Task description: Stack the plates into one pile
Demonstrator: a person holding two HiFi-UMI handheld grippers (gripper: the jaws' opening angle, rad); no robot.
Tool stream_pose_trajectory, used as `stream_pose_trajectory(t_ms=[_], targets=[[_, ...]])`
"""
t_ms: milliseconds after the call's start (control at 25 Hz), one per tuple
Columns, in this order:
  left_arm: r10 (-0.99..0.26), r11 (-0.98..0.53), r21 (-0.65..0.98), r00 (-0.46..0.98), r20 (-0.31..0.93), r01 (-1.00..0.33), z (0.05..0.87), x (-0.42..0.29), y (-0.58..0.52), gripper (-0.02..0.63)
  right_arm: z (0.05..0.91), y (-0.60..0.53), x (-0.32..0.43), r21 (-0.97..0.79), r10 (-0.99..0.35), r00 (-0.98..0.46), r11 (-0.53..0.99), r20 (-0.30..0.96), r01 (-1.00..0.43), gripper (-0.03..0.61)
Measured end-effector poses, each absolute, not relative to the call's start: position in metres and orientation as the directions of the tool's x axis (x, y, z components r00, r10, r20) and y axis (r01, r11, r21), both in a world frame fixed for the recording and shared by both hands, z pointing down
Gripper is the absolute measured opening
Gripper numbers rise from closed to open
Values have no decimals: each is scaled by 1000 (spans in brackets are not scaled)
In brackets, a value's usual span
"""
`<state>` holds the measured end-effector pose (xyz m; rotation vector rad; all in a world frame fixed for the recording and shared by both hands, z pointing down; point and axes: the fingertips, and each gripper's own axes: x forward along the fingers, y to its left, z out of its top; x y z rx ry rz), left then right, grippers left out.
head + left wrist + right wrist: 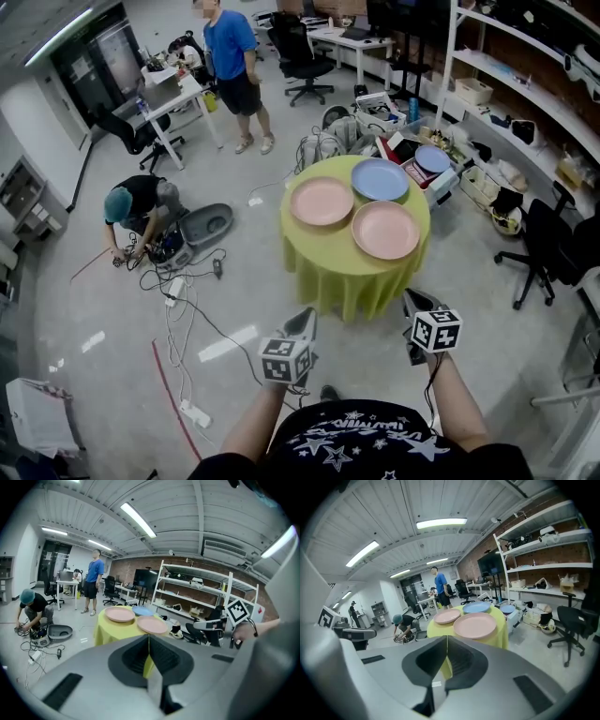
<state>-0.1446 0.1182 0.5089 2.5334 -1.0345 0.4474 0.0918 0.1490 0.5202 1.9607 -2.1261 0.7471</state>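
Head view, frame centre: a round table (349,274) draped in yellow-green cloth carries three plates lying singly, none stacked. A pink plate (322,201) sits at the left, a blue plate (380,178) toward the top, and a second pink plate (385,230) at the lower right, their rims just beside one another. Lower frame, apart from the table: the left gripper (307,319) and the right gripper (413,300) are held in the air, each with its jaws pressed together on nothing. Upper left: a standing person (231,56). Left of centre: a crouching person (141,202) among floor cables (183,319).
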Motion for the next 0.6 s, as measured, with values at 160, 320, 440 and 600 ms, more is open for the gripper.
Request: stream_pose_trajectory(t_ms=[160,320,440,600], targets=[[-587,-670,224,690,424,-708,516,-154,102,18,528,136,87,-257,-886,-104,-18,452,-966,15],[-577,-666,247,696,427,-703,523,-165,89,18,534,131,82,-254,-880,-78,-49,469,-966,15],[-582,-650,263,690,431,-713,525,-175,80,18,535,130,83,-244,-880,-38,-90,474,-965,15],[-575,-645,269,685,447,-716,533,-179,74,18,541,133,91,-245,-871,-4,-134,492,-960,15]])
